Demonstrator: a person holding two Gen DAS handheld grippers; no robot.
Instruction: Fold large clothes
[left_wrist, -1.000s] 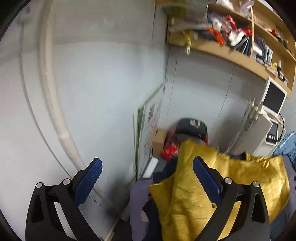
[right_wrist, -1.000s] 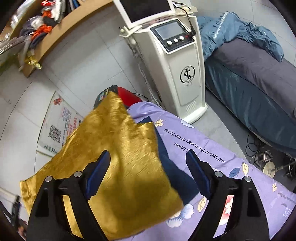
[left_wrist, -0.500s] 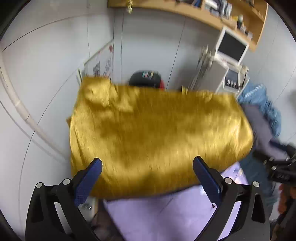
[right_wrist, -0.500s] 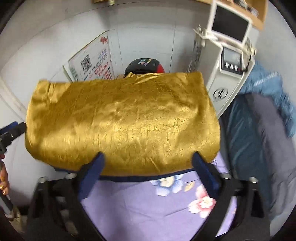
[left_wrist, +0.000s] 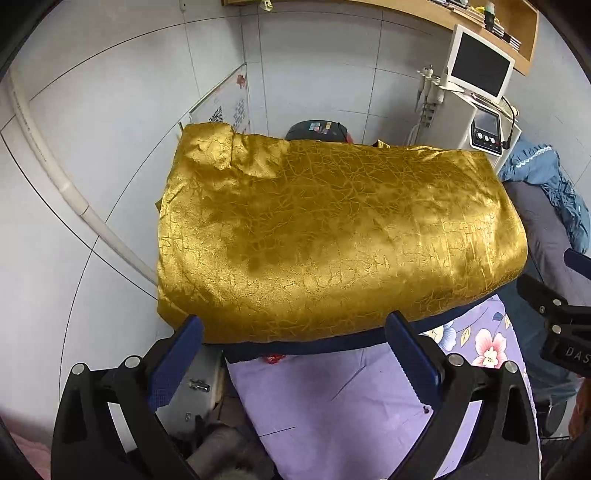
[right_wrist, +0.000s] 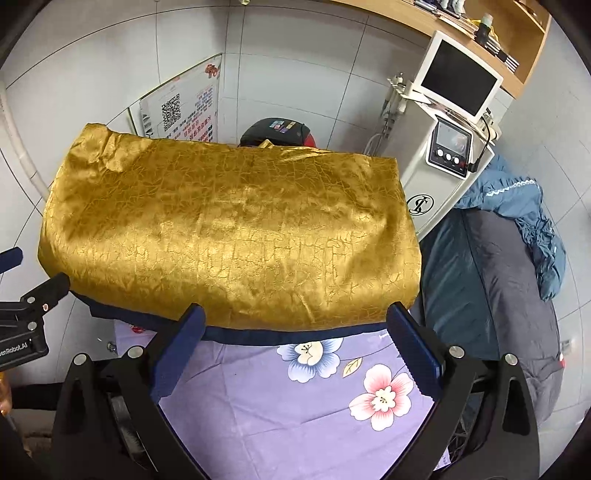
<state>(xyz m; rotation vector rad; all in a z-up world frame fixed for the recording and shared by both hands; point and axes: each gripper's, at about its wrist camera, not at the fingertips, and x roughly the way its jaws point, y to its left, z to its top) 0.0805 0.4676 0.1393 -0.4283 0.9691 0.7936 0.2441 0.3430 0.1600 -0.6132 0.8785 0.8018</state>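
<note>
Right wrist view, gold garment (right_wrist: 229, 229) folded on floral-sheeted desk (right_wrist: 295, 398), right gripper (right_wrist: 295, 347) and left gripper (left_wrist: 295, 354) released, empty

right gripper (right_wrist: 293, 345): spread wide, nothing held | gold garment (right_wrist: 229, 229): laid folded on floral sheet (right_wrist: 295, 406) | white machine (right_wrist: 439, 155): seen behind
</note>
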